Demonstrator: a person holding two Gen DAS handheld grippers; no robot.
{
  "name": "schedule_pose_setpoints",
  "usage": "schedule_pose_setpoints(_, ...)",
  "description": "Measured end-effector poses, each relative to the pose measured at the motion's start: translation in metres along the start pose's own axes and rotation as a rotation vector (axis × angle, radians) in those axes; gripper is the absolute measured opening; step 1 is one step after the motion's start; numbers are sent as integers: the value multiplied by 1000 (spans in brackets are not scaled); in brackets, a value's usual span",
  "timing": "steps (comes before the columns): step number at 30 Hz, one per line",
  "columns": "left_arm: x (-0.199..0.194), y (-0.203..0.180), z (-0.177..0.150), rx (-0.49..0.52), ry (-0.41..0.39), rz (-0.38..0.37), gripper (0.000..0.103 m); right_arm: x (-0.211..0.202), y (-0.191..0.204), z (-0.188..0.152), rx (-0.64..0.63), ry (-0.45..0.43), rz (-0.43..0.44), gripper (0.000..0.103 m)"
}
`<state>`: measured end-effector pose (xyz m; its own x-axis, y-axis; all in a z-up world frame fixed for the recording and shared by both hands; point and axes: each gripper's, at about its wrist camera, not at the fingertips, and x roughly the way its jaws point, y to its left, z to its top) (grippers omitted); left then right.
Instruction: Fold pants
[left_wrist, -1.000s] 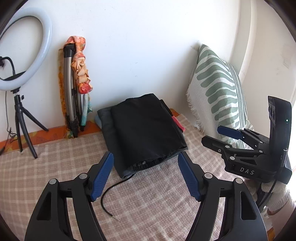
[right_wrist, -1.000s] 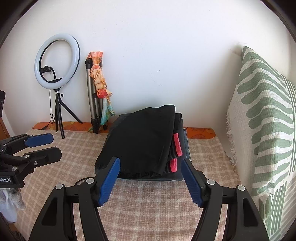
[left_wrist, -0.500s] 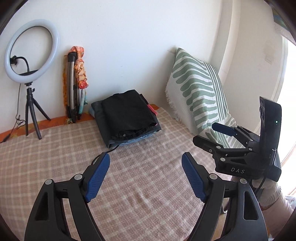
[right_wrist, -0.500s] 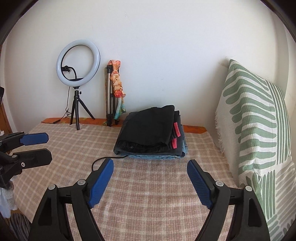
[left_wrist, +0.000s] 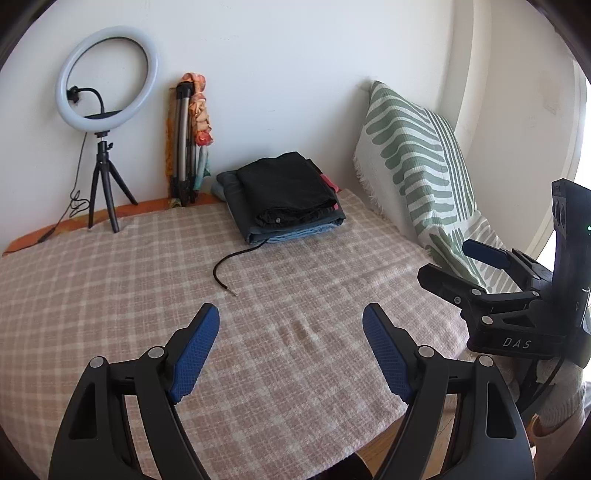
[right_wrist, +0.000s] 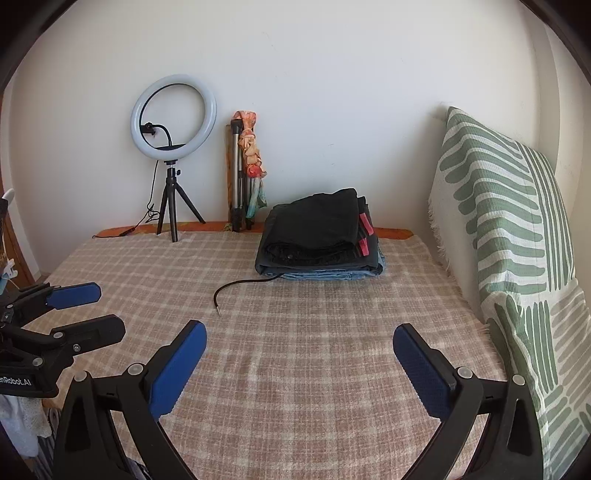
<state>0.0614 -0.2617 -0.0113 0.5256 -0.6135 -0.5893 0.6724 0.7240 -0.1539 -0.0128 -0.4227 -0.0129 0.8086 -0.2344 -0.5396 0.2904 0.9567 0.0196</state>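
A stack of folded pants (left_wrist: 288, 195) lies at the far side of the checked bed cover (left_wrist: 147, 288), black pants on top, grey and blue denim below; it also shows in the right wrist view (right_wrist: 317, 236). A black drawstring (left_wrist: 236, 266) trails from the stack toward me. My left gripper (left_wrist: 290, 321) is open and empty, well back from the stack over the near part of the bed. My right gripper (right_wrist: 299, 339) is open and empty, also near the front; it shows from the side in the left wrist view (left_wrist: 448, 264).
A ring light on a small tripod (left_wrist: 105, 122) and a folded tripod with a scarf (left_wrist: 190, 140) stand against the back wall. A green-striped pillow (left_wrist: 413, 166) leans along the right edge of the bed.
Both grippers have pulled back from the folded stack toward the near edge of the bed. The stack now looks smaller and farther away. Both stayed open.
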Motion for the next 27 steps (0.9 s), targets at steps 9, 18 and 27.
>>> schedule_pose_setpoints(9,-14,-8,-24,-34,-17,128,80,-18,-3,-13,68,-14,-22,103)
schedule_pose_setpoints(18,-15,-13,-30,-28,9,129,80,-19,-5,-10,77,-22,-31,103)
schedule_pose_setpoints(27,-18,-10,-29,-52,18,134,80,-21,-2,-7,69,-34,-35,103)
